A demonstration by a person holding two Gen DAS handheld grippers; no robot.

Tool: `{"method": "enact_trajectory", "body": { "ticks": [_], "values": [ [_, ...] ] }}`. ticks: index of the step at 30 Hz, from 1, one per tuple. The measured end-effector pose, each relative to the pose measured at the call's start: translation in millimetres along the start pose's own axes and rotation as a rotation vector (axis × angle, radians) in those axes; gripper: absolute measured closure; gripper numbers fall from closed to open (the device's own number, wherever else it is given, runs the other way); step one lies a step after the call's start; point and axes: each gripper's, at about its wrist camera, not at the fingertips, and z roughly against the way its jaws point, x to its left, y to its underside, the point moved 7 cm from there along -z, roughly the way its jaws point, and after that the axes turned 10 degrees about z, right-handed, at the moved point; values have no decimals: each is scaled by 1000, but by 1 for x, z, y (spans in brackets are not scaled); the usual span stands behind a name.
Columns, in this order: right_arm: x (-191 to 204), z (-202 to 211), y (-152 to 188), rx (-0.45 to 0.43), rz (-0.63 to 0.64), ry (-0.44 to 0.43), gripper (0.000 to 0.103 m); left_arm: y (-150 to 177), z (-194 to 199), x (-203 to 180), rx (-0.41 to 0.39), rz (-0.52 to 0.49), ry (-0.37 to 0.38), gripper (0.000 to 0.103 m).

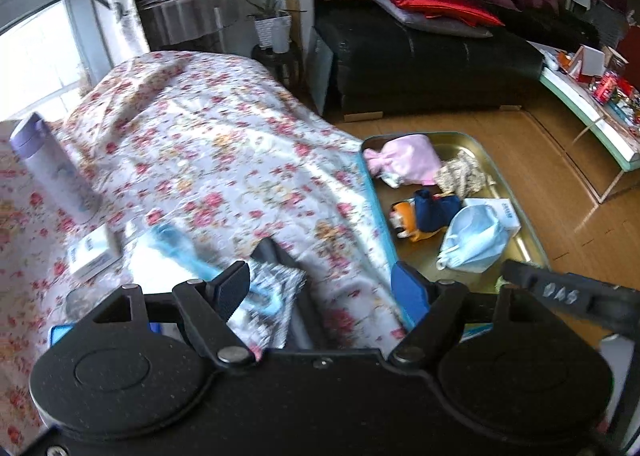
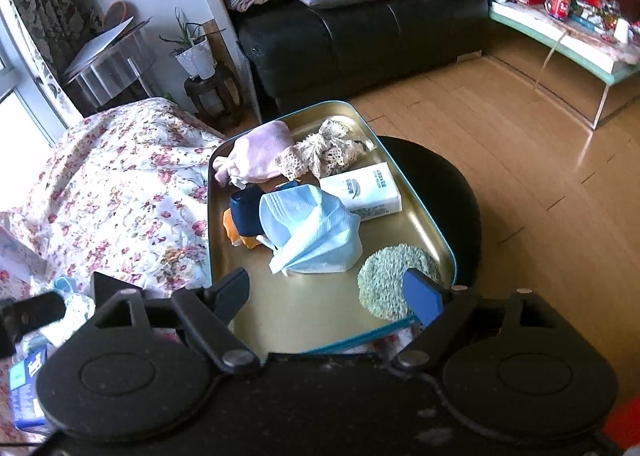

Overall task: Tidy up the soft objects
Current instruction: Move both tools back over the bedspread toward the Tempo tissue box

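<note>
Left wrist view, left to right. One lavender cylindrical bottle (image 1: pixel 52 168) lies tilted on the floral-print cloth (image 1: pixel 208 160). Near it rests one small white box (image 1: pixel 90 252). The left gripper (image 1: pixel 320 292) hangs over the cloth with its jaws spread wide and nothing between them. Beneath its left finger (image 1: pixel 232 284) lies a blurred patterned fabric item with a light blue strap (image 1: pixel 264 296); contact between the two cannot be determined. Right of the cloth sits one gold rectangular metal tray (image 1: pixel 532 240) with a teal rim.

Right wrist view, left to right. The right gripper (image 2: pixel 328 292) hangs over the near end of the tray (image 2: pixel 312 316), jaws spread wide and holding nothing. The tray rests on one round black stool (image 2: pixel 448 184), its left edge against the cloth (image 2: pixel 120 192).

Tray contents, six items:
- One pink drawstring pouch (image 2: pixel 256 156), far left corner.
- One cream crocheted lace piece (image 2: pixel 328 148), just beside the pouch.
- One navy-and-orange soft toy (image 2: pixel 244 216), partly under the mask.
- One pale blue pleated face mask (image 2: pixel 312 232), centre.
- One white tissue packet (image 2: pixel 364 190), touching the mask on the right.
- One round green chenille pad (image 2: pixel 384 280), near right corner, partly behind the blue right fingertip pad (image 2: pixel 422 296).
</note>
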Motion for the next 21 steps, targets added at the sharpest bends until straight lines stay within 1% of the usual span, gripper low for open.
{"method": "enact_trajectory", "body": {
  "ticks": [8,13,15,21],
  "values": [
    [13,8,9,-9,48,11,19,26,12,36,-7,36,-51,29],
    [29,15,19,-15,116,16,18,47,17,65,11,82,-72,28],
    [36,18,23,-21,148,14,16,55,17,78,17,99,-87,28],
    [60,24,34,-25,239,2,16,78,12,117,52,166,-132,28]
  ]
}}
